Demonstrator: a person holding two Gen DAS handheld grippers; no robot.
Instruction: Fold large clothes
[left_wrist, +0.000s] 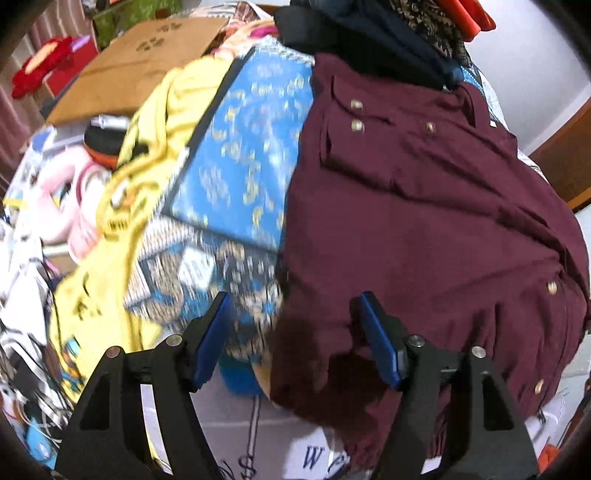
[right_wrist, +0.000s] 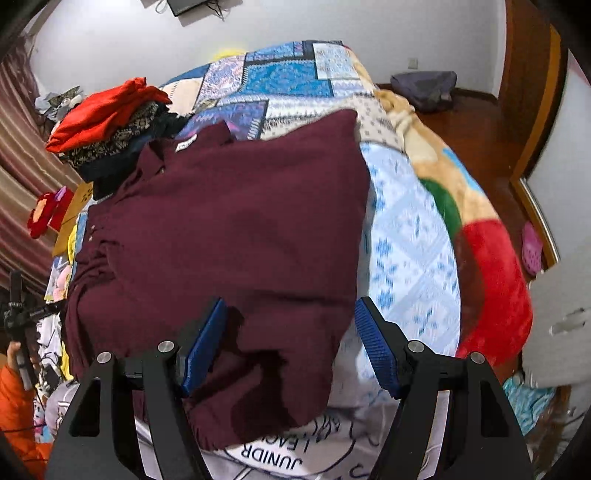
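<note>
A large maroon shirt with brass buttons (left_wrist: 424, 229) lies partly folded on the patterned bed quilt (left_wrist: 240, 155). It also shows in the right wrist view (right_wrist: 240, 236), with its collar label at the upper left. My left gripper (left_wrist: 293, 332) is open and empty, just above the shirt's near left edge. My right gripper (right_wrist: 290, 336) is open and empty, above the shirt's near right corner. Neither gripper holds cloth.
A stack of folded clothes (right_wrist: 110, 129) with a red piece on top sits beyond the shirt. A yellow garment (left_wrist: 147, 155) and a cardboard box (left_wrist: 147, 59) lie to the left. A white printed garment (right_wrist: 280, 454) lies under the shirt's near edge. The bed's right edge drops to a wooden floor (right_wrist: 480, 129).
</note>
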